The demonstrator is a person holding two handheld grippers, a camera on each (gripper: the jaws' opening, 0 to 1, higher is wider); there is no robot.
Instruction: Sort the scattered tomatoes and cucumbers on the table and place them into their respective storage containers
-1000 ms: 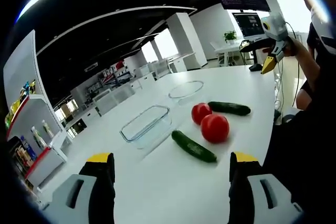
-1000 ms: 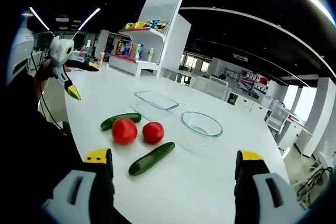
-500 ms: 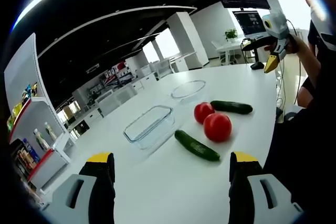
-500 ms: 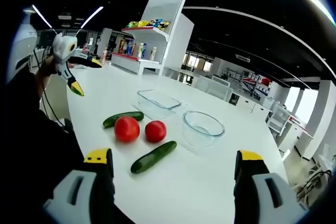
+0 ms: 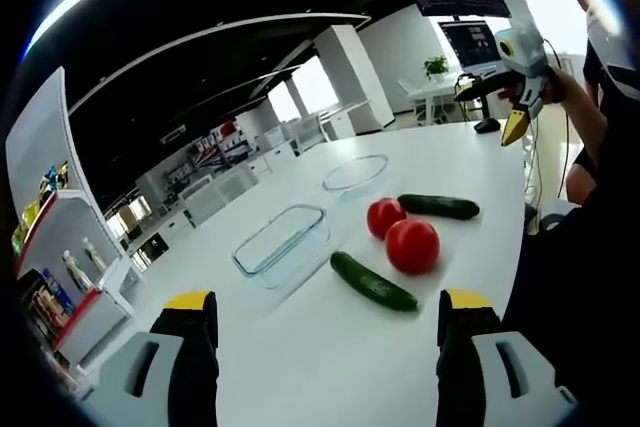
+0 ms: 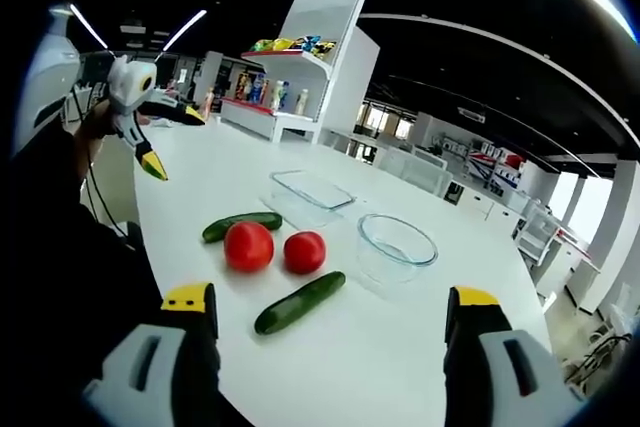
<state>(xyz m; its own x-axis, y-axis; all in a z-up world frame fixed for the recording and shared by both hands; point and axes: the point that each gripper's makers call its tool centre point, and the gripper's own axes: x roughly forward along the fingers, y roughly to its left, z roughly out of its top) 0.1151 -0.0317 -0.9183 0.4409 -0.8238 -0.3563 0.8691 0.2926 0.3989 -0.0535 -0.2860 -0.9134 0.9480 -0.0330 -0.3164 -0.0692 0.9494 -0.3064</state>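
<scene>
Ahead of the left hand-held gripper (image 5: 320, 322), on the white surface (image 5: 330, 367), lies a dark green cucumber (image 5: 372, 281), nearest of the four vegetables, its long axis slanting across the line of the jaws. Both jaws stand wide apart, holding nothing. Just beyond it sit two red tomatoes: a larger one (image 5: 412, 245) and a smaller one (image 5: 384, 217), close together, perhaps touching. A second dark green cucumber (image 5: 438, 207) lies past them.

Right hand-held gripper (image 6: 330, 322): also spread wide and empty, held above the surface. From its side, one cucumber (image 6: 299, 302) is nearest, angled toward the round clear glass bowl (image 6: 397, 245).

Containers: clear rectangular glass dish (image 5: 281, 244) and the round bowl (image 5: 354, 172), both empty, standing behind the vegetables, near each other but apart.

Judgement: sorting not yet begun; either gripper must roll so its jaws cross its nearest cucumber's long axis.
</scene>
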